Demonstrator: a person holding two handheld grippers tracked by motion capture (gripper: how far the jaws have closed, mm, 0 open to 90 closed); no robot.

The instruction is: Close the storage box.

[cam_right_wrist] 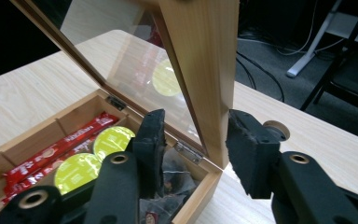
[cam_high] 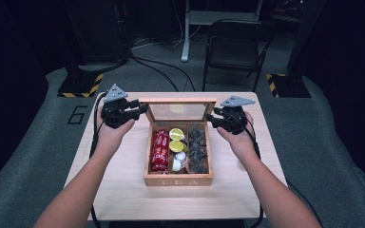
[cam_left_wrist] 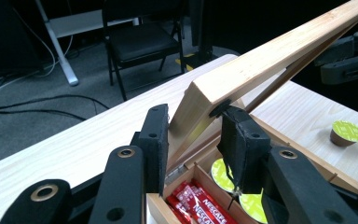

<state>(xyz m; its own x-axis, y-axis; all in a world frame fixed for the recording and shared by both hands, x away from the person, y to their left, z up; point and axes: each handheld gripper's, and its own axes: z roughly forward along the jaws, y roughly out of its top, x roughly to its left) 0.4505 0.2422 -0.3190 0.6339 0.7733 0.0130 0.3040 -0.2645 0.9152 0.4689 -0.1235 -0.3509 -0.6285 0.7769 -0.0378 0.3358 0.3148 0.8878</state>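
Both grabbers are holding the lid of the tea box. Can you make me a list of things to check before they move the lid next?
1. Left gripper has its jaws around the lid's edge: ok, one jaw on each side of the wood.
2. Right gripper is around the lid's other edge: ok, though whether it is squeezing tight: cannot tell.
3. Nothing sticks up above the tea box rim: ok, the red Nescafe sticks, green-topped capsules and dark packets look low.
4. Hinge looks sound: ok.
5. Loose capsule behind the box: not ok if the lid goes further back.
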